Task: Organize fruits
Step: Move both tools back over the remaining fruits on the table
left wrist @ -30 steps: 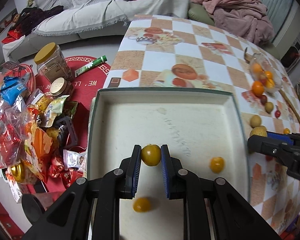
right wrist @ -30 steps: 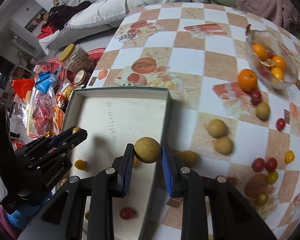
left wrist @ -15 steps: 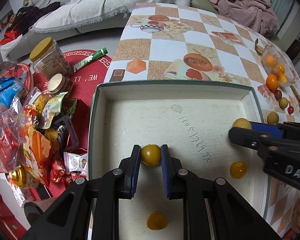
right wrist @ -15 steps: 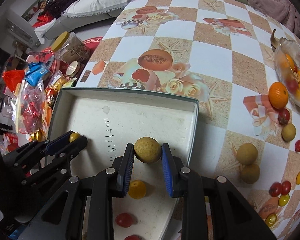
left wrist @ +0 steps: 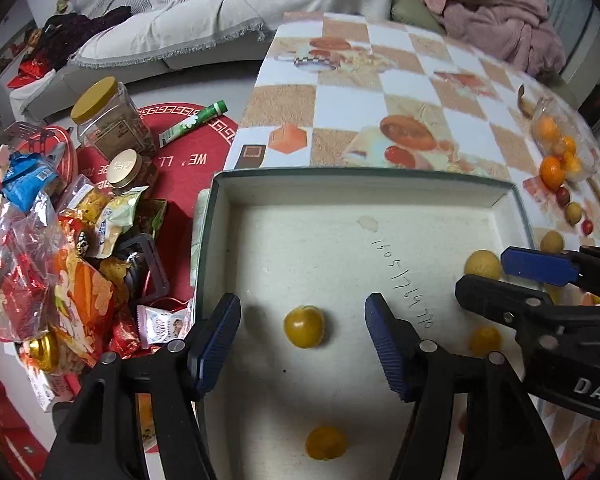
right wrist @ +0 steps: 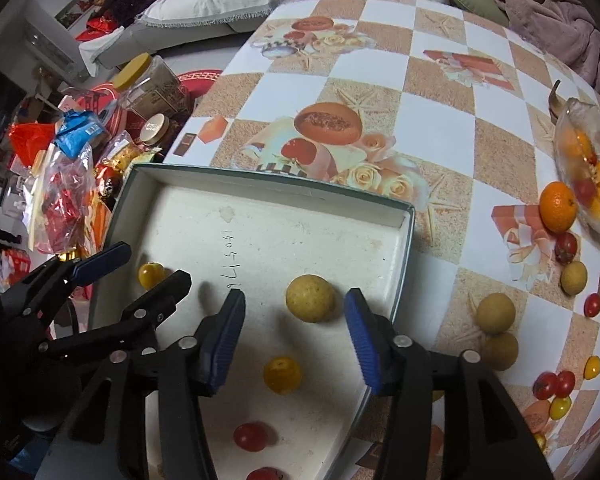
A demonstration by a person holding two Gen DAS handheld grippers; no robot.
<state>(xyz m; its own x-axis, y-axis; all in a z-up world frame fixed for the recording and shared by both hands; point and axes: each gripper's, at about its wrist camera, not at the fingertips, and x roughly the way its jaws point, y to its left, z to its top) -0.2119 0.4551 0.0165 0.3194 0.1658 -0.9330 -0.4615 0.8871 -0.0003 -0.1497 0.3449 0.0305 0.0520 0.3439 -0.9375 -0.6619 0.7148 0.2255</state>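
Observation:
A white box tray (left wrist: 380, 178) (right wrist: 260, 186) lies on the checked table. My left gripper (left wrist: 302, 320) is open over the tray, a yellow tomato (left wrist: 304, 326) lying loose between its fingers. My right gripper (right wrist: 294, 320) is open, with a tan longan (right wrist: 310, 298) resting on the tray floor between its fingers. More yellow fruits (left wrist: 326, 442) (right wrist: 282, 375) and red cherry tomatoes (right wrist: 250, 435) lie in the tray. The right gripper shows in the left wrist view (left wrist: 500, 276), and the left gripper in the right wrist view (right wrist: 140, 272).
Loose longans (right wrist: 496, 314), cherry tomatoes (right wrist: 556, 384) and an orange (right wrist: 557, 207) lie on the table right of the tray, beside a glass bowl (right wrist: 588, 168) of fruit. Snack bags (left wrist: 60, 264) and jars (left wrist: 108, 120) crowd the floor left of the table.
Both grippers have opened. The yellow tomato and the longan they held now lie on the tray floor.

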